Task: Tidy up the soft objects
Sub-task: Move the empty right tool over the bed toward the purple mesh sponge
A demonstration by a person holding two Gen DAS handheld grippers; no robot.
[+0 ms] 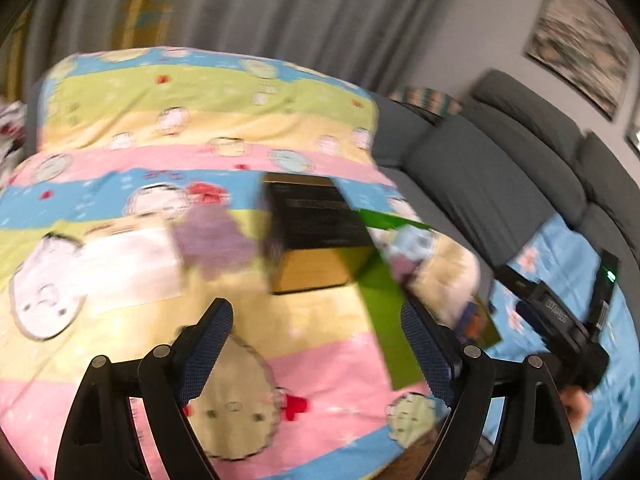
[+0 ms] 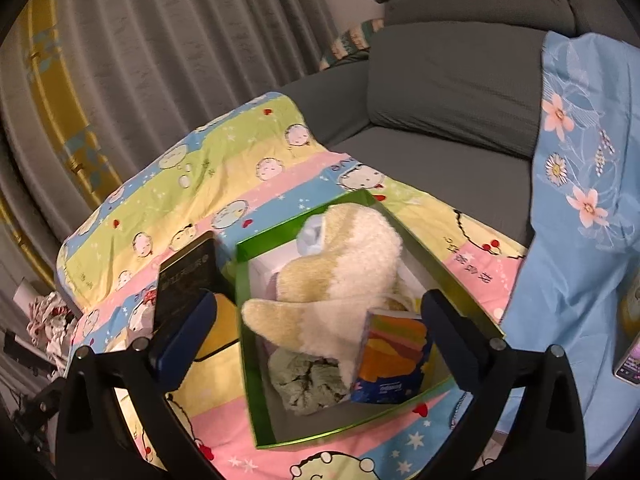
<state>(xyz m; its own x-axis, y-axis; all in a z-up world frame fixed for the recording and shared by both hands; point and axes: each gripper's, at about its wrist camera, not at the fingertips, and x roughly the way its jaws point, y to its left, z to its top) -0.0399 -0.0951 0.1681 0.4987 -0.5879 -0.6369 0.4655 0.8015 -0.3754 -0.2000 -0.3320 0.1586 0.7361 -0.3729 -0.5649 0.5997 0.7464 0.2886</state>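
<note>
In the right wrist view a green-rimmed box [image 2: 250,320] lies on a cartoon blanket [image 2: 224,160]. It holds a cream plush toy [image 2: 344,264], a crumpled green cloth [image 2: 308,380] and a colourful tissue pack [image 2: 394,356]. My right gripper [image 2: 320,300] hangs open above the box, its pads touching nothing. The left wrist view is blurred. There my left gripper [image 1: 316,312] stands open over the blanket [image 1: 200,112], nothing between its fingers. Beyond it lie a purple soft thing [image 1: 212,236] and a white cloth [image 1: 128,264]. The green box [image 1: 384,292] is to the right.
A black-and-gold box [image 1: 320,236] [image 2: 188,276] stands just left of the green box. A grey sofa [image 2: 452,80] runs behind, a blue floral sheet [image 2: 580,200] draped over its right part. A phone [image 2: 628,360] lies at the far right. Curtains [image 2: 180,40] hang at the back.
</note>
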